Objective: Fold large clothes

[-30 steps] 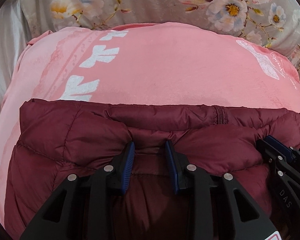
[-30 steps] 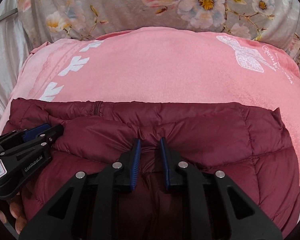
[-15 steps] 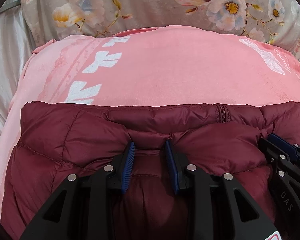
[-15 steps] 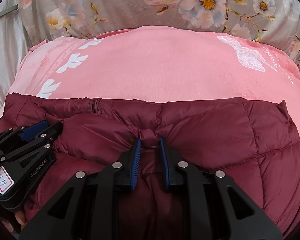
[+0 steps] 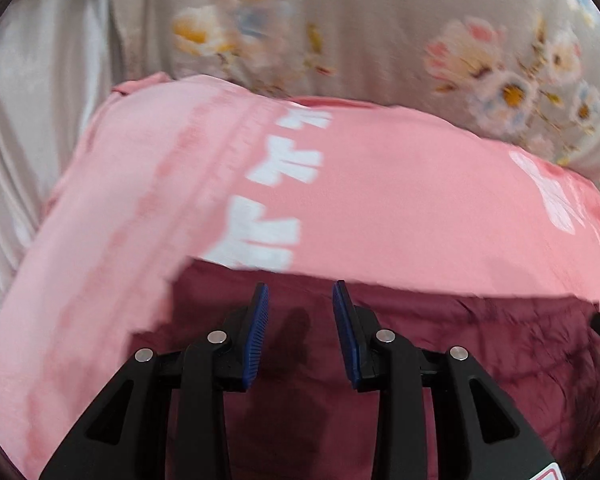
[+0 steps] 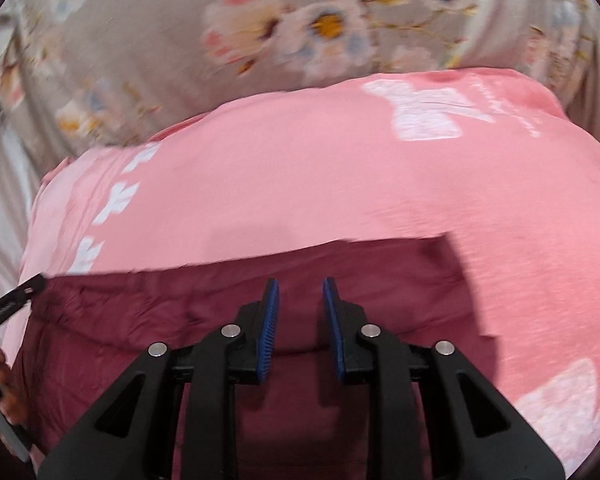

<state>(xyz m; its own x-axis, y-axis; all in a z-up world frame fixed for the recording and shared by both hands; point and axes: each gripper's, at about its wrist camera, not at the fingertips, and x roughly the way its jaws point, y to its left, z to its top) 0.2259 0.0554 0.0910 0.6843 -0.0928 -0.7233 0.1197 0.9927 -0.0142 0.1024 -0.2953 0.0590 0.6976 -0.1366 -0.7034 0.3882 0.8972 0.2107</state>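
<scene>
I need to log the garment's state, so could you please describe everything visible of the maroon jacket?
The maroon jacket is a puffy, quilted, smooth-shelled garment, lying folded and flat on a pink blanket. Its far edge runs straight across both wrist views. Neither gripper's blue pads visibly pinch it. The picture is blurred, so finer details are unclear.

The jacket (image 5: 440, 360) at six o'clock is dark red quilted cloth with a soft, slightly silky sheen. Under it the pink blanket (image 5: 400, 200) is matt, fuzzy cloth with flat white printed shapes. Toward twelve o'clock the flowered sheet (image 6: 180, 60) is smooth, thin printed cloth, and at nine o'clock a pale cloth (image 5: 28, 140) hangs in shiny folds. The left tongs (image 5: 300, 320) and right tongs (image 6: 300, 316) are matt black plastic with bright metal rivets and ribbed blue rubbery pads (image 6: 270, 332).
</scene>
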